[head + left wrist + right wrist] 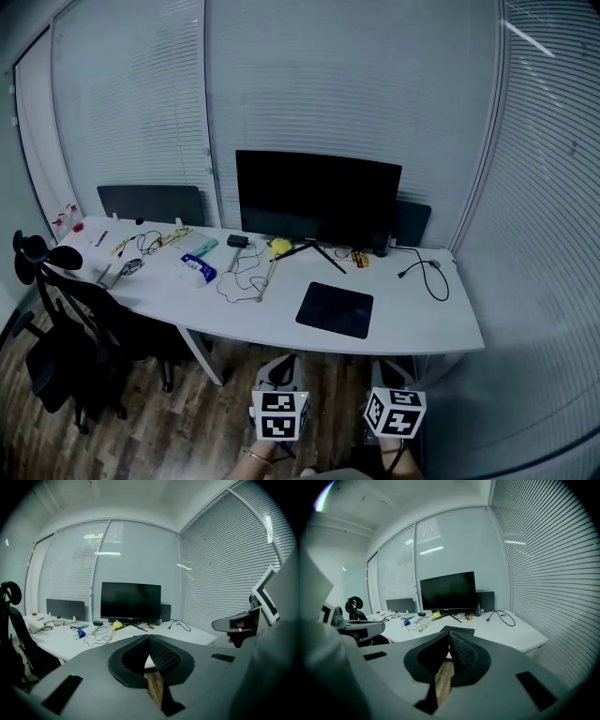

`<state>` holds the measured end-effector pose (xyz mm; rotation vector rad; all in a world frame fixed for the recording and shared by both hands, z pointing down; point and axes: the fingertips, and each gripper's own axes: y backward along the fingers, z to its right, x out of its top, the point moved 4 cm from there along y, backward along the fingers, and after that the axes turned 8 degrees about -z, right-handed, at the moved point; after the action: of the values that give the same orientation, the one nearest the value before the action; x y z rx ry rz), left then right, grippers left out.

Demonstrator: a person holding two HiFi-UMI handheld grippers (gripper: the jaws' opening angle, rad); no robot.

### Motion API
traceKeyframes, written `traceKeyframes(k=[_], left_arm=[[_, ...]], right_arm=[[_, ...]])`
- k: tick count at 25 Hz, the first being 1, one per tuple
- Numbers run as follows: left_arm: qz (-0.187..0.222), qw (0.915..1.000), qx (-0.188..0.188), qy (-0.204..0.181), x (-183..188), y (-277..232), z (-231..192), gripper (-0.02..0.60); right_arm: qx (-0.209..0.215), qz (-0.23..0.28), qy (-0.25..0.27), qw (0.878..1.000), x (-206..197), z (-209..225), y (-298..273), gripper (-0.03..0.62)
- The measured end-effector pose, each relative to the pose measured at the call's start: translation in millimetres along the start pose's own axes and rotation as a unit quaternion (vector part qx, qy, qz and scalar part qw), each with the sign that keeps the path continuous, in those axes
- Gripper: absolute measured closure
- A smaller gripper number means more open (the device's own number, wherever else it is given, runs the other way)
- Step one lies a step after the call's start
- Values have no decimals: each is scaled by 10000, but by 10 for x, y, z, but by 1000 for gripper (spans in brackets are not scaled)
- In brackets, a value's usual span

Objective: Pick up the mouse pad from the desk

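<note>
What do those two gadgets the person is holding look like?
The left gripper and right gripper are grey plastic bodies ending in black, textured pads. Each carries a white cube printed with black square markers.

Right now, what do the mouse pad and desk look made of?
Mouse pad: probably cloth-topped rubber; it looks thin, flat, dark and matte, with no glare.
Desk: likely white laminate board; the surface is smooth and uniform, with a thin edge.
Neither is certain from here.
</note>
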<state>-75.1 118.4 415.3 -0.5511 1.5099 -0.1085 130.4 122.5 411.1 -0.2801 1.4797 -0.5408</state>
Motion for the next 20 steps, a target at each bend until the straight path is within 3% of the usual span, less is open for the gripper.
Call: traceKeyframes(k=[20], left_arm=[[-351,9991,222,-84,123,-693,91,565]], right_arm=[[234,-297,-99,9992,184,450,-688,560]])
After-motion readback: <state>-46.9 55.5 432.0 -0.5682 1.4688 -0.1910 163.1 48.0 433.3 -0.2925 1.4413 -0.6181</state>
